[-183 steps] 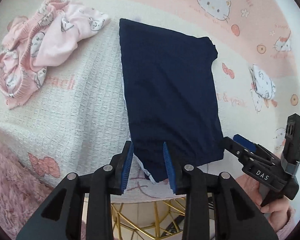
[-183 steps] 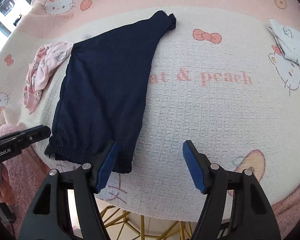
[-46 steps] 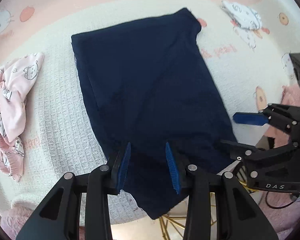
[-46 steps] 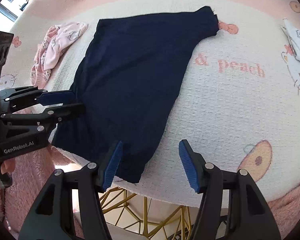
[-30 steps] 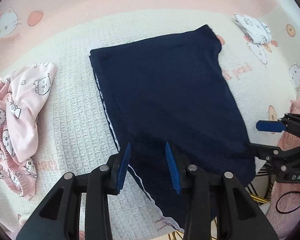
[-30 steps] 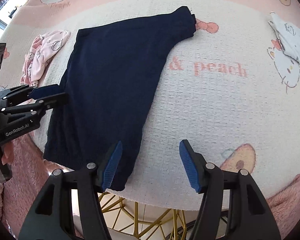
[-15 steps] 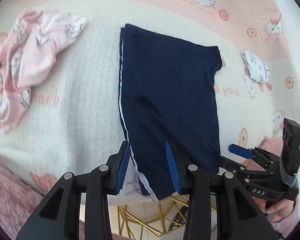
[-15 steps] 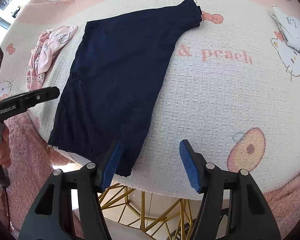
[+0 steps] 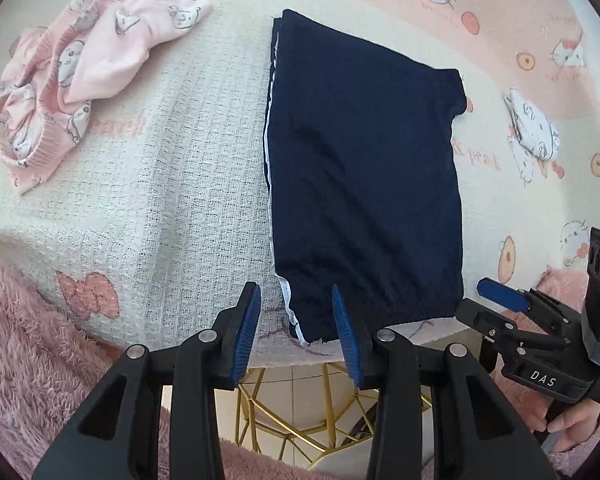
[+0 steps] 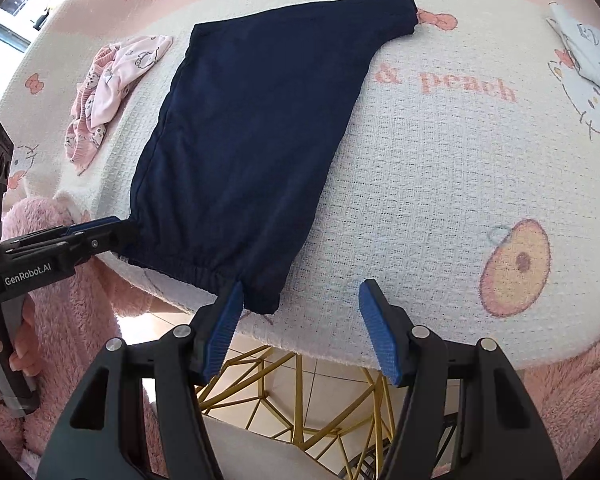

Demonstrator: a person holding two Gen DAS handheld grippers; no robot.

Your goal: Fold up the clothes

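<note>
A navy garment [image 9: 364, 168] lies flat on the cartoon-cat tablecloth [image 9: 172, 184], its elastic waistband along the near table edge. A white side stripe shows on its left edge. My left gripper [image 9: 295, 300] hovers open over the waistband's near-left corner, which sits between the blue pads without being pressed. In the right wrist view the same garment [image 10: 260, 120] stretches away, and my right gripper [image 10: 301, 296] stands open over its near-right corner, the left pad just over the hem. The left gripper [image 10: 112, 228] shows at the opposite waistband corner.
A crumpled pink printed garment [image 9: 72, 72] lies at the far left of the table. A small folded white piece [image 9: 534, 128] lies at the far right. Gold wire table legs [image 9: 292, 412] show below the edge. Pink fluffy sleeves frame both sides.
The left gripper has rolled and slid to the garment's near-left corner, so the white stripe now runs down between its pads. The right gripper has barely shifted.
</note>
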